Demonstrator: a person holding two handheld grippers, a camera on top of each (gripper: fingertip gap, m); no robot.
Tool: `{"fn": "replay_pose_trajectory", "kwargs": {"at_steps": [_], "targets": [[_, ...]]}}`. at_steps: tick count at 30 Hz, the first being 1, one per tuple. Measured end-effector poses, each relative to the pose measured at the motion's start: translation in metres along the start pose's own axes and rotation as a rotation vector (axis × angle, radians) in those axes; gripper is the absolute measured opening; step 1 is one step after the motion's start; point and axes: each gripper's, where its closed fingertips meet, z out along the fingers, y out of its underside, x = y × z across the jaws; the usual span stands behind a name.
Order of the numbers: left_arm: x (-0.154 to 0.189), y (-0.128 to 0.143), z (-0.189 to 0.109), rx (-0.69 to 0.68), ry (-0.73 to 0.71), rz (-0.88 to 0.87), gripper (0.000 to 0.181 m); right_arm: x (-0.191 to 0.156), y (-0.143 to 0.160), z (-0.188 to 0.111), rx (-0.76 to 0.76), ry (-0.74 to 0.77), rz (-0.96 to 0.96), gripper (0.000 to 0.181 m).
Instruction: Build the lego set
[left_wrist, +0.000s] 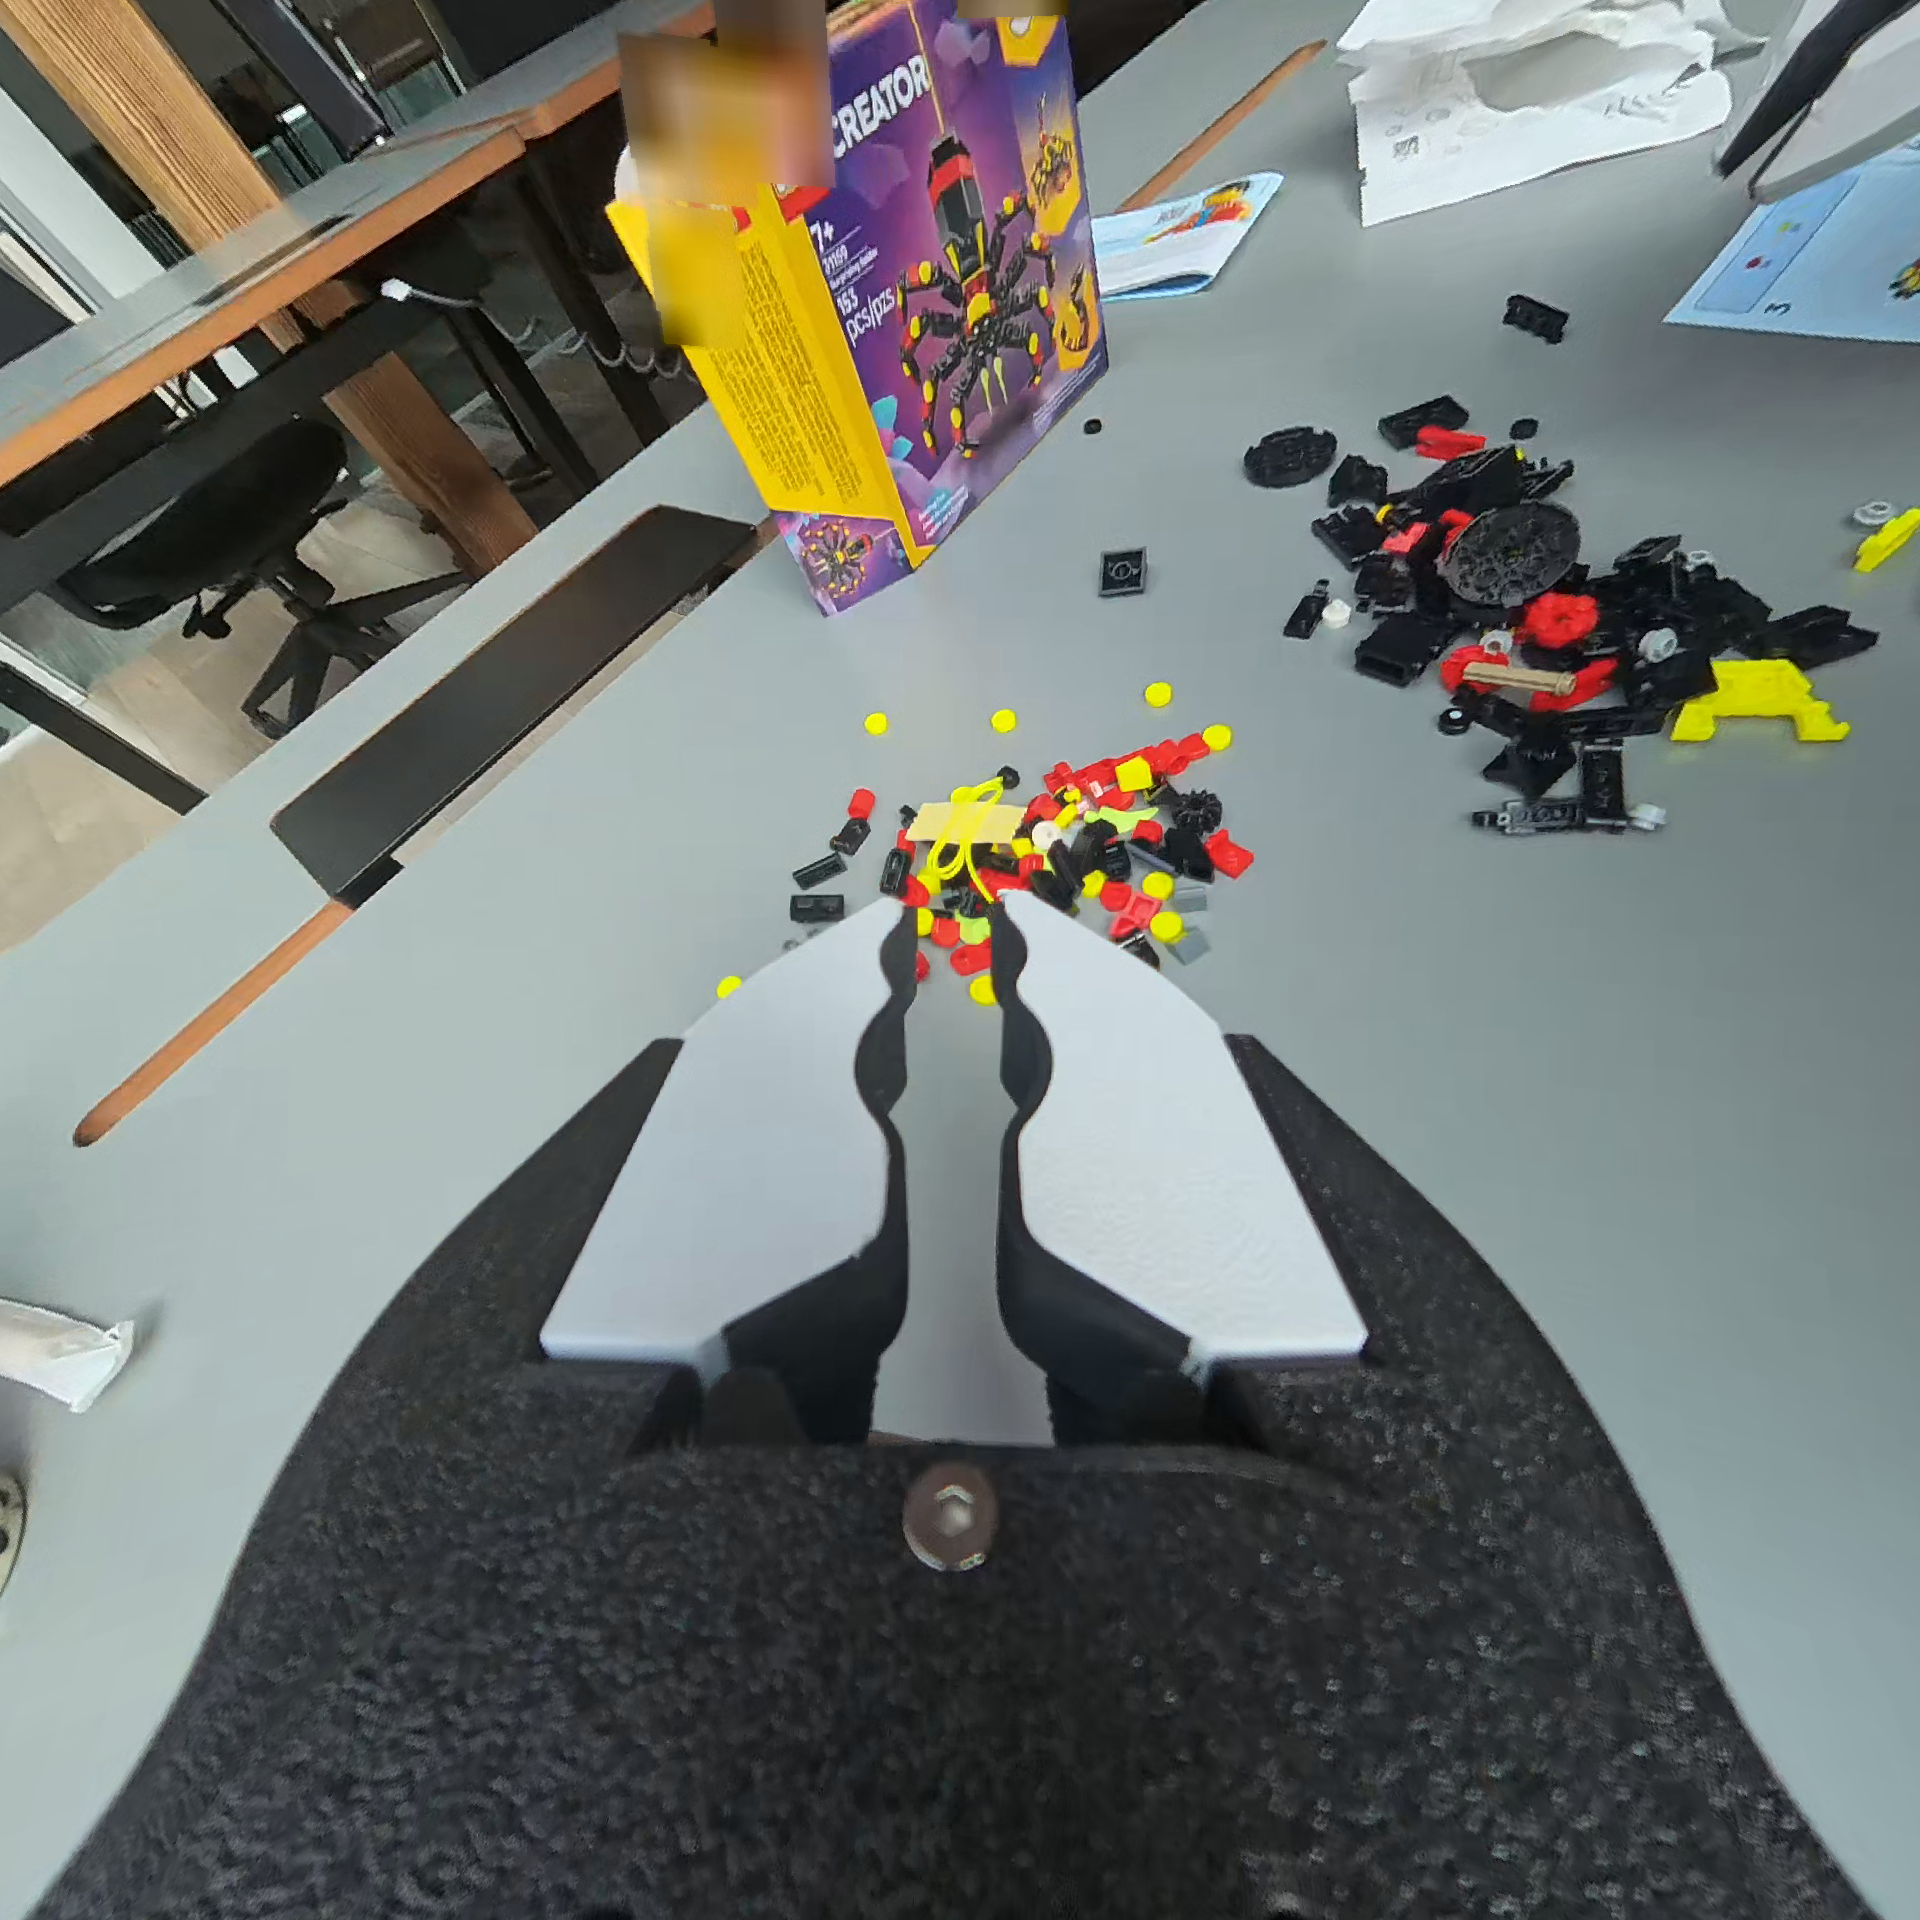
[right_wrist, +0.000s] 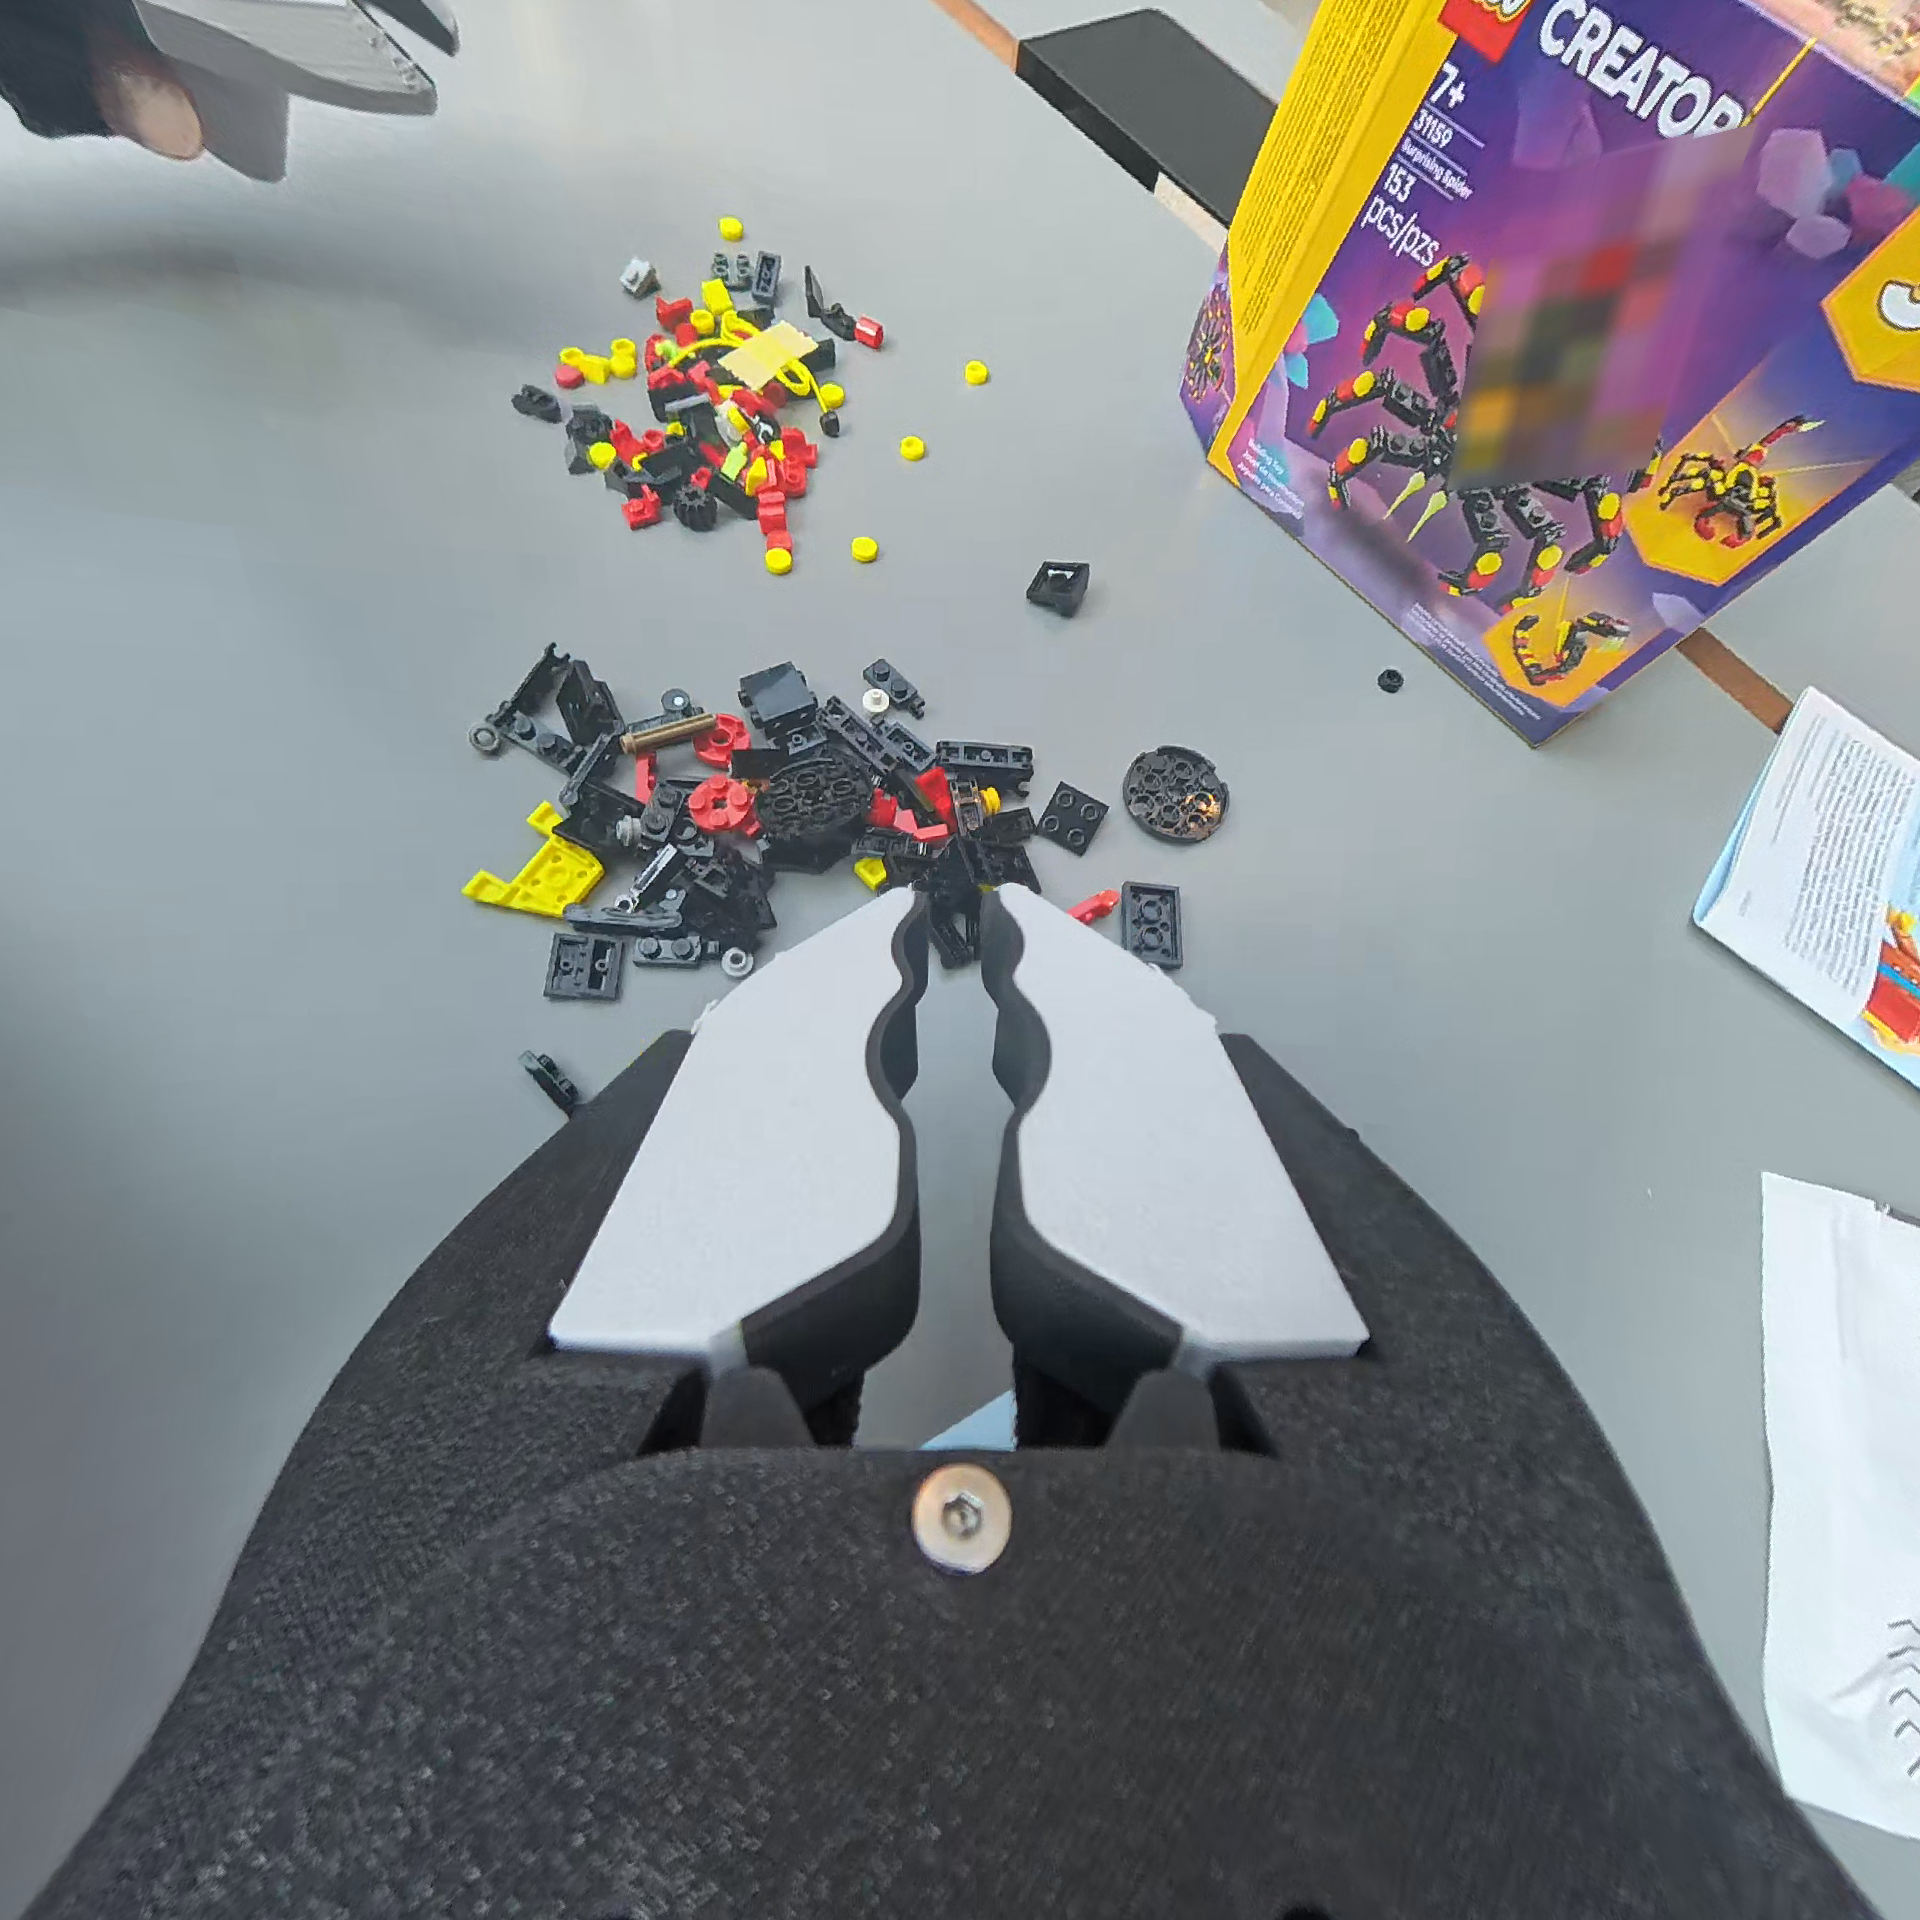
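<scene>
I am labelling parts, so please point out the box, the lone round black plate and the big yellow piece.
box (right_wrist: 1558, 343): right wrist view, on its purple front face.
round black plate (right_wrist: 1175, 794): right wrist view, on its middle.
yellow piece (right_wrist: 545, 876): right wrist view, on its flat top.

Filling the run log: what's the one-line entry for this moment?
left gripper: open, over small red-yellow pile | right gripper: open, at black pile | nothing held | box upright
</scene>
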Motion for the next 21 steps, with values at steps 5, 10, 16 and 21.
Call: {"fn": "replay_pose_trajectory", "kwargs": {"at_steps": [5,10,16,21], "targets": [[-0.004,0.037,0.007,-0.188,0.11,-0.031,0.001,-0.004,-0.015,0.016,0.064,0.004,-0.01,0.009],[0.006,0.048,0.024,-0.247,0.213,0.039,0.004,-0.008,-0.005,0.025,0.025,-0.013,-0.014,0.009],[-0.018,0.022,0.03,-0.059,0.04,0.006,0.007,-0.006,-0.041,0.05,0.015,-0.09,-0.114,0.01],[-0.021,0.012,0.023,0.047,-0.042,0.057,0.007,-0.014,-0.052,0.129,-0.109,-0.25,-0.234,0.01]]}}
